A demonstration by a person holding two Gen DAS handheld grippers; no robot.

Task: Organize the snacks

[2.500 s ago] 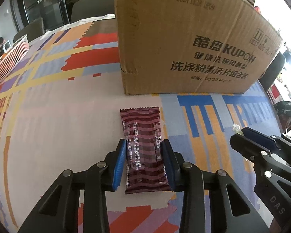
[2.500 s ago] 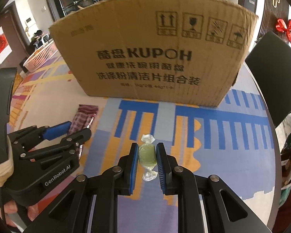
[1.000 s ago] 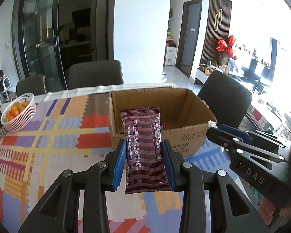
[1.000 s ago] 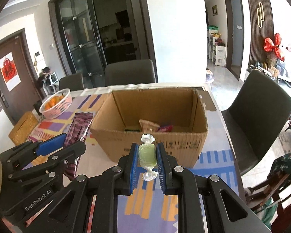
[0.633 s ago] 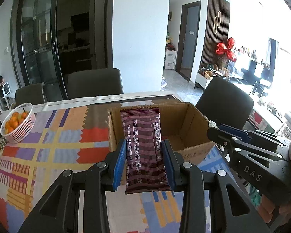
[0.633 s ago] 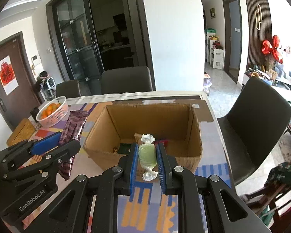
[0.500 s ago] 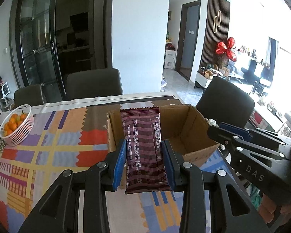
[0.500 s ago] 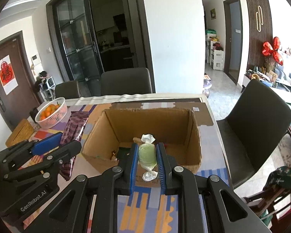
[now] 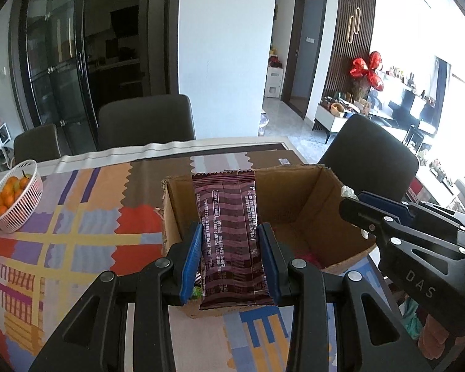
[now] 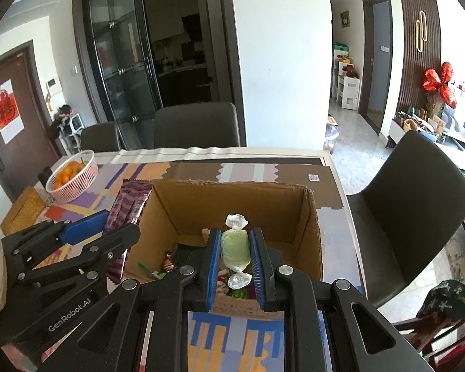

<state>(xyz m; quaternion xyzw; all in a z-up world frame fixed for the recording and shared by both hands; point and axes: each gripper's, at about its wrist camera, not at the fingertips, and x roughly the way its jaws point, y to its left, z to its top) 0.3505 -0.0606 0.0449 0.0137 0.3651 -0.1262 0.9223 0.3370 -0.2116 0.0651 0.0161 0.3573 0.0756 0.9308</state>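
Observation:
My left gripper [image 9: 230,241] is shut on a maroon striped snack bar [image 9: 229,235] and holds it in the air over the left part of the open cardboard box [image 9: 325,198]. My right gripper [image 10: 234,249] is shut on a green wrapped candy [image 10: 235,248] and holds it above the box's [image 10: 310,226] near side. Several small snacks lie on the box floor [image 10: 167,263]. The left gripper [image 10: 86,232] with its bar [image 10: 130,207] also shows in the right wrist view, at the box's left wall. The right gripper [image 9: 375,210] shows at the right in the left wrist view.
The box stands on a table with a colourful patterned cloth [image 9: 77,226]. A white basket of oranges [image 9: 12,198] sits at the far left; it also shows in the right wrist view [image 10: 74,176]. Dark chairs stand behind [image 10: 198,124] and to the right [image 10: 412,192] of the table.
Both grippers rose from the tabletop with their snacks and now hover over the open box. In the last half second they moved a little closer over it.

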